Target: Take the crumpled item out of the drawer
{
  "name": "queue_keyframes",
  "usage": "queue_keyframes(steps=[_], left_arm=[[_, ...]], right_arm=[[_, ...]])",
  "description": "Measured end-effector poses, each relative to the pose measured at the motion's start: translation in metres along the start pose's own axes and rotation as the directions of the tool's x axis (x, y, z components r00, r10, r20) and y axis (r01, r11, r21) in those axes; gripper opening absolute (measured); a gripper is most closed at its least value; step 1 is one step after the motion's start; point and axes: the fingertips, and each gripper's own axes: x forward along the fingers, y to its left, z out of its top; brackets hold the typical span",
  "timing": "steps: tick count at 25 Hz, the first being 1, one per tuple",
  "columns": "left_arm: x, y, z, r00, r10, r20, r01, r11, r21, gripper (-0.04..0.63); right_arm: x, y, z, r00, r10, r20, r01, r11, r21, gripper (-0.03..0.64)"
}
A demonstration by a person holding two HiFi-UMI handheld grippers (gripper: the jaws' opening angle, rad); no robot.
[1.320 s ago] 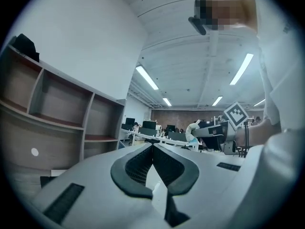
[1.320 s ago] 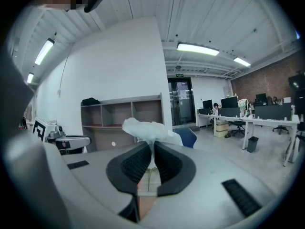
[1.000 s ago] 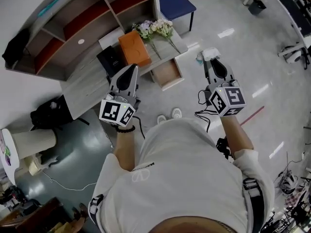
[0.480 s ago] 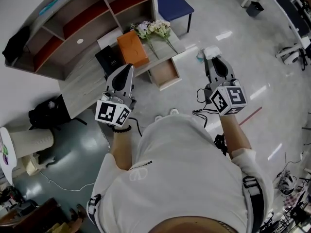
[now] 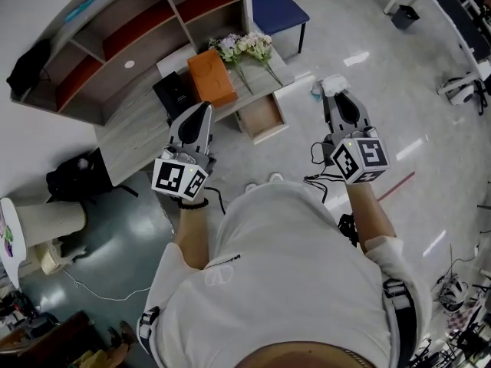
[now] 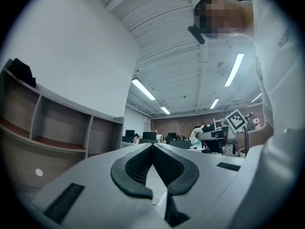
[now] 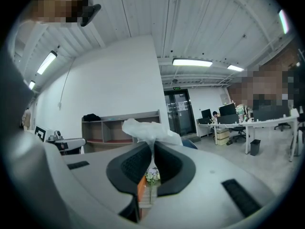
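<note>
The crumpled white item [image 5: 332, 83] is held at the very tip of the right gripper [image 5: 334, 95], whose jaws are pressed nearly together on it. In the right gripper view a thin fold of the crumpled white item [image 7: 150, 130] is seen pinched between the dark pads [image 7: 127, 165], while the loose bulk is bunched beyond the tips of the right gripper [image 7: 152, 148]. Its long axis is laid across the line of the jaws rather than along them. The higher lobe is carried at the picture's left, and the lower end is pointed to the right. No clear front or back can be made out on it. The item is out of the drawer [image 5: 262, 117] and well apart from it, raised over the pale floor [image 5: 360, 21] beside the desk [image 5: 138, 129]. The drawer is seen pulled open under the desk edge, below the flowers [image 5: 245, 46] and the orange box [image 5: 213, 75]. The left gripper [image 5: 203, 107] is held near the desk. In its own view the jaws of the left gripper [image 6: 153, 147] are closed tip to tip with nothing between them.
</note>
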Motion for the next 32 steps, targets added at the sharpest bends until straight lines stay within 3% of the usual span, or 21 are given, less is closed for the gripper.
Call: queue_keyframes(steps=[32], left_arm=[[0.0032, 0.0027, -0.0012, 1.0, 0.005, -0.001, -0.005, 1.0, -0.017, 0.002]], right_arm=[[0.0073, -0.0004, -0.0047, 1.0, 0.003, -0.022, -0.003, 1.0, -0.009, 0.014]])
